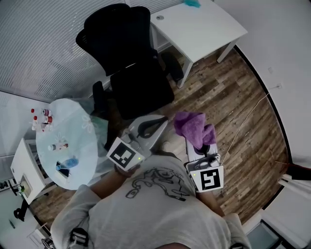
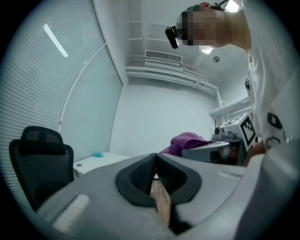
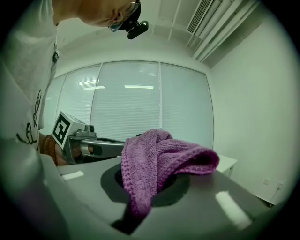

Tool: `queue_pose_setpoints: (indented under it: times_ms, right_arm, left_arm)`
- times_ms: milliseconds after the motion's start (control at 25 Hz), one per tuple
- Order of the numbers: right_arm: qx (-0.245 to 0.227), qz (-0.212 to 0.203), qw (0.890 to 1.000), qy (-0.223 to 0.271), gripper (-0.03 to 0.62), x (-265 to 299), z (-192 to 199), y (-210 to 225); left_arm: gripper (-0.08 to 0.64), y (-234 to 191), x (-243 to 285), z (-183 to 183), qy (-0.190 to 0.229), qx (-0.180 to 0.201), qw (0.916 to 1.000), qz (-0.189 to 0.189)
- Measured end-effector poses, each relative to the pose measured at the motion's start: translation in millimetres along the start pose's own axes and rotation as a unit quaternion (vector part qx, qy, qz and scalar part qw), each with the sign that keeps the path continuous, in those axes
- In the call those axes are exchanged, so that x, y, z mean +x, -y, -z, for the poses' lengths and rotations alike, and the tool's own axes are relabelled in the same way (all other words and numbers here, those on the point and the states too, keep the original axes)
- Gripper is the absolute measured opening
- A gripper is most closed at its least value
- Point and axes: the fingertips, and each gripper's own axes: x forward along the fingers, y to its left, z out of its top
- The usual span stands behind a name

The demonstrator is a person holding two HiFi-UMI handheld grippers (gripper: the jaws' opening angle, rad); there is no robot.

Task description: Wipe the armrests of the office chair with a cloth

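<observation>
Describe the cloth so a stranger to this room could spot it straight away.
Find the black office chair standing on the wooden floor. Beside its seat, nearer the person, the right tool grips a bunched cloth. It is the only purple thing in sight and is knitted, unlike the small teal item on the white desk.

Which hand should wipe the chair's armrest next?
Right: the right tool is clamped on the cloth, while the left tool is shut and empty.
</observation>
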Motion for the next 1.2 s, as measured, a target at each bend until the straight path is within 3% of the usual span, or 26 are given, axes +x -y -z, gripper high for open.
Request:
queue_pose_setpoints:
  times_ms: [320, 560, 840, 1200]
  right_arm:
    - [0.022, -0.010, 0.999, 0.025, 0.028, -17, 2, 13]
    - [0.025, -0.019, 0.999, 0.022, 0.028, 0, 7, 26]
    - [0.008, -0.023, 1.000, 0.009, 0.028, 48, 10, 40]
    - [0.007, -0.020, 1.000, 0.002, 0.029, 145, 1, 80]
  left_arm:
    - [0.000, 19, 17, 14, -0.004, -0.004, 1.0000, 0.001]
    - [0.000, 3, 27, 14, 0.000, -0.005, 1.0000, -0.005]
    - [0.000, -42, 46, 13, 0.008, -0.005, 1.0000, -0.002]
    - [0.000, -135, 87, 5, 0.016, -0.013, 0.9998, 0.005]
